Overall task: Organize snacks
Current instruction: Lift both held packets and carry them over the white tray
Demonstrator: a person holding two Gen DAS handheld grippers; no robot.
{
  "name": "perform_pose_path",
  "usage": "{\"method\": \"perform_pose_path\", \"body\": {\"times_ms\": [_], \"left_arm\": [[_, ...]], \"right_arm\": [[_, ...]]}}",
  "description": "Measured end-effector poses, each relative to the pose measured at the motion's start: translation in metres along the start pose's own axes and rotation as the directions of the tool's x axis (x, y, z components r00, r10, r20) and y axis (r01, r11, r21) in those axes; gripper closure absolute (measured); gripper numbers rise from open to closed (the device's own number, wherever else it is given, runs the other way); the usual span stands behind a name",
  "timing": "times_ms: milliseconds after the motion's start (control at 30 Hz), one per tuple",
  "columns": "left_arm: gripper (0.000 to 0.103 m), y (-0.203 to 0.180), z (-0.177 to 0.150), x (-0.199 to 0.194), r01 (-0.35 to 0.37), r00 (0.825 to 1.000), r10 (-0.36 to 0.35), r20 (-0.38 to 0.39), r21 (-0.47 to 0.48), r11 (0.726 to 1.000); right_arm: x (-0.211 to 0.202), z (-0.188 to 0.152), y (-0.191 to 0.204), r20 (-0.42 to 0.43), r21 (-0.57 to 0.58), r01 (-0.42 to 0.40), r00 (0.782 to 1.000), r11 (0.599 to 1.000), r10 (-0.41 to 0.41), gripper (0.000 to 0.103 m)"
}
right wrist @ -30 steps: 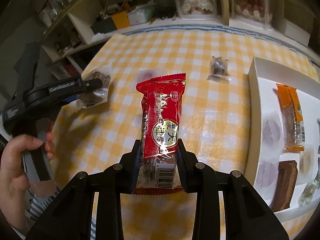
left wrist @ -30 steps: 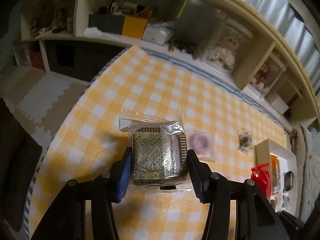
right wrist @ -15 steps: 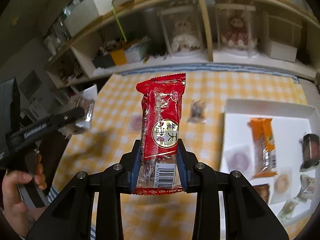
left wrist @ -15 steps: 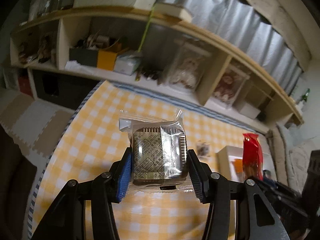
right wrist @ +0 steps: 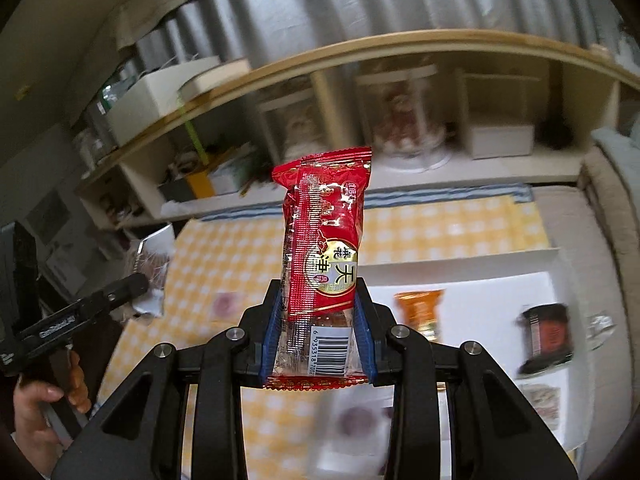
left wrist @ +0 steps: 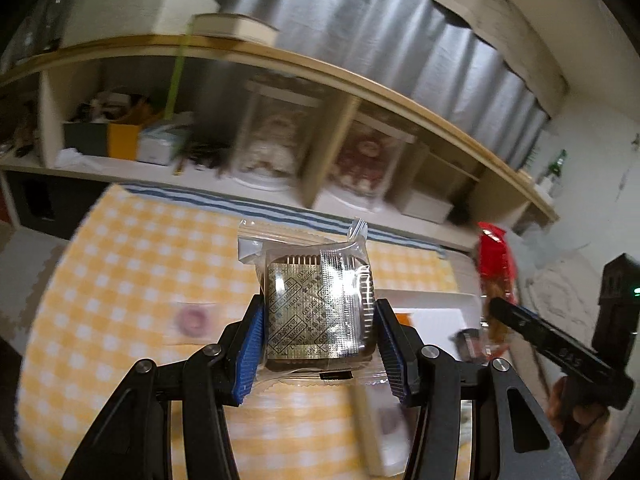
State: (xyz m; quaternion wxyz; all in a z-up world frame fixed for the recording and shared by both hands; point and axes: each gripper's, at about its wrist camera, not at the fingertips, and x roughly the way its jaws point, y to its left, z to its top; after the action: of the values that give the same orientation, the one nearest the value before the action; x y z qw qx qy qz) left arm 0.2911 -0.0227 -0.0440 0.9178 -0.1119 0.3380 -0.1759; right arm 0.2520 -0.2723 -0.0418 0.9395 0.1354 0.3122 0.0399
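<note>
Both grippers are up in the air over the yellow checked tablecloth [left wrist: 132, 264], each one loaded. The left gripper [left wrist: 319, 332] is clamped on a clear packet [left wrist: 316, 304] holding a square brown biscuit, its 2 blue pads [left wrist: 250, 354] pressed against the packet's left and right sides, the crimped top edge standing free above them. The right gripper [right wrist: 318, 334] is squeezed onto a red snack bar [right wrist: 324, 256], gripping the lower end near the barcode, with the bar standing upright and leaning a touch to the left.

Down on the table, the white tray [right wrist: 500, 276] sits at the right side of the cloth, under and to the right of the red bar. Inside it: an orange packet [right wrist: 420, 312], a dark packet with a red label [right wrist: 546, 332] to its right, and a round purple sweet in clear wrap [right wrist: 356, 420] nearer the camera. Another purple sweet [left wrist: 194, 318] lies on the bare cloth, left of the tray and well apart from it. The tray's contents are blurred, so finer detail is lost. Behind the table runs a wooden shelf [right wrist: 400, 52] with dolls in clear cases.
</note>
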Motion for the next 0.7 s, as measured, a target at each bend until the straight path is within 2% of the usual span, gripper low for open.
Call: {"method": "perform_pose_path", "body": {"times_ms": [167, 367, 700], "left_arm": [[0.052, -0.030, 0.007, 0.037, 0.066, 0.998, -0.066, -0.016, -0.009, 0.998], [0.052, -0.066, 0.001, 0.107, 0.155, 0.982, -0.157, -0.101, -0.032, 0.987], [0.052, -0.108, -0.015, 0.230, 0.246, 0.926, -0.278, -0.255, -0.150, 0.957]], "right_arm": [[-0.001, 0.001, -0.046, -0.008, 0.047, 0.061, 0.998, 0.997, -0.060, 0.070], [0.001, -0.006, -0.091, -0.038, 0.093, 0.104, 0.994, 0.990, -0.101, 0.070], [0.023, -0.023, -0.146, -0.130, 0.159, 0.187, 0.977, 0.969, -0.168, 0.070]]}}
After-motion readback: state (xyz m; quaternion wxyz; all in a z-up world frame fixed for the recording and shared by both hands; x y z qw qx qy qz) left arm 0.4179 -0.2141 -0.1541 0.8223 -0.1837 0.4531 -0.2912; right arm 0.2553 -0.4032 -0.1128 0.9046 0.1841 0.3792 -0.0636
